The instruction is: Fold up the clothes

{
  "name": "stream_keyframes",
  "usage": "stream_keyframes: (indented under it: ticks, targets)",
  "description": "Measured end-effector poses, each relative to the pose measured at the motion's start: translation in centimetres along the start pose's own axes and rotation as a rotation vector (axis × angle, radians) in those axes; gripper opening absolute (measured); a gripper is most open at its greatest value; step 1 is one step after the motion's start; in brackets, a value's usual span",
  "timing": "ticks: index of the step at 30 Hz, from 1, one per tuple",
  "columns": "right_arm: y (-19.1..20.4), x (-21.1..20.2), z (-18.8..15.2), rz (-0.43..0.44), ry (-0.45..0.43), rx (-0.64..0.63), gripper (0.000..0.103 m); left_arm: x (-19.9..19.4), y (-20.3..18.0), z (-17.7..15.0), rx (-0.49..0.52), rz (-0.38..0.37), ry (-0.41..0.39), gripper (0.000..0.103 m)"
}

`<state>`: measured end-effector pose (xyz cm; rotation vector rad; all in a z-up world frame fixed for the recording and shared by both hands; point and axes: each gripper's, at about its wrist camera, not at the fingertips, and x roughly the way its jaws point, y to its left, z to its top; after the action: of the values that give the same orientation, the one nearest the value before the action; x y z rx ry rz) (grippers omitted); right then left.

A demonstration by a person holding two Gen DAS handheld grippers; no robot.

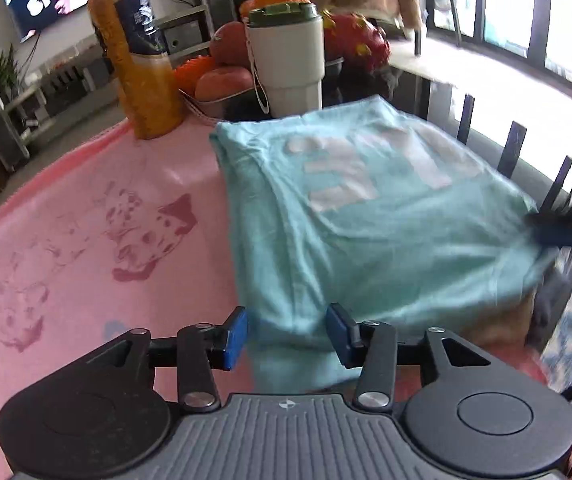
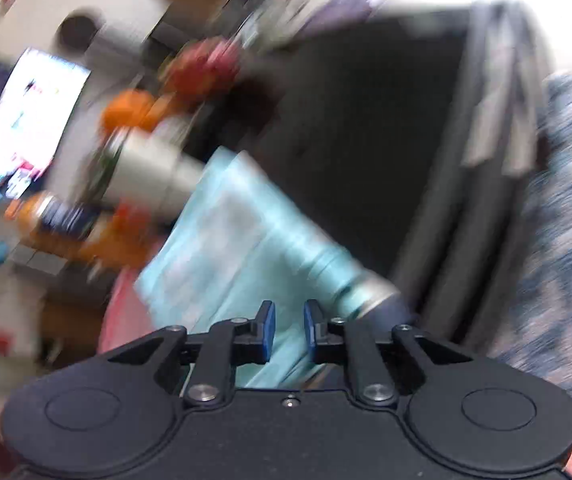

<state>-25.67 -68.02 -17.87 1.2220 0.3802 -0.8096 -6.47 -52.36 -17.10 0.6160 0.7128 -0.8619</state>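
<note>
Both claws gape apart around the teal t-shirt [image 1: 366,216]'s near edge, left gripper [image 1: 288,334] and right gripper [image 2: 289,330], probably lining up a fold.

Left of the teal shirt [image 1: 366,216], pink bench [image 1: 85,208] lay bare and passable. Behind the shirt, juice bottle [image 1: 137,60], white tumbler [image 1: 290,60] and fruit bowl [image 1: 221,100] blocked passage.
</note>
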Motion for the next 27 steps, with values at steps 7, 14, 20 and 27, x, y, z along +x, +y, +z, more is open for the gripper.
stream_keyframes:
  ticks: [7,14,20,27]
  targets:
    - [2.1,-2.5,-0.9,0.077,-0.135,-0.094,0.029,-2.1,2.4,-1.6,-0.087,-0.04,0.111,0.05]
    - [6.3,-5.0,-2.9,0.22,-0.174,-0.193,0.051,-6.1,5.1,-0.5,-0.155,0.002,0.108,0.07]
    - [11.9,-9.8,-6.3,0.252,-0.104,-0.343,0.07,-12.0,7.4,0.1,-0.211,0.009,0.029,0.087]
    - [16.3,-19.8,-7.8,0.224,-0.155,-0.516,0.1,-18.7,8.2,-1.4,-0.247,-0.08,-0.051,0.097]
